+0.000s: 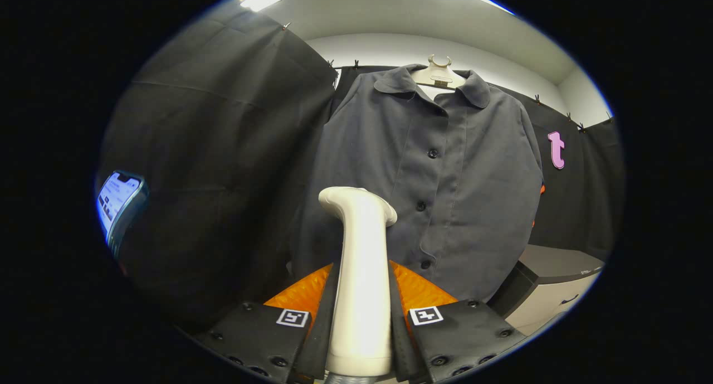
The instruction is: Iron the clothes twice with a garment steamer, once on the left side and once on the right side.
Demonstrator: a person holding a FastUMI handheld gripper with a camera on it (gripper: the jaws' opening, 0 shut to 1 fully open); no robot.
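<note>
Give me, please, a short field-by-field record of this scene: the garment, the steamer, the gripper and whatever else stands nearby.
garment: dark button-front shirt, hung on a pale hanger against the booth wall
steamer: white garment steamer, upright, its head just short of the shirt's lower front
gripper: gripper shut on the steamer's handle, a finger on each side
contact with the shirt: cannot tell
nearby: phone with a lit screen off to one side; grey cabinet below the shirt on the other
</note>
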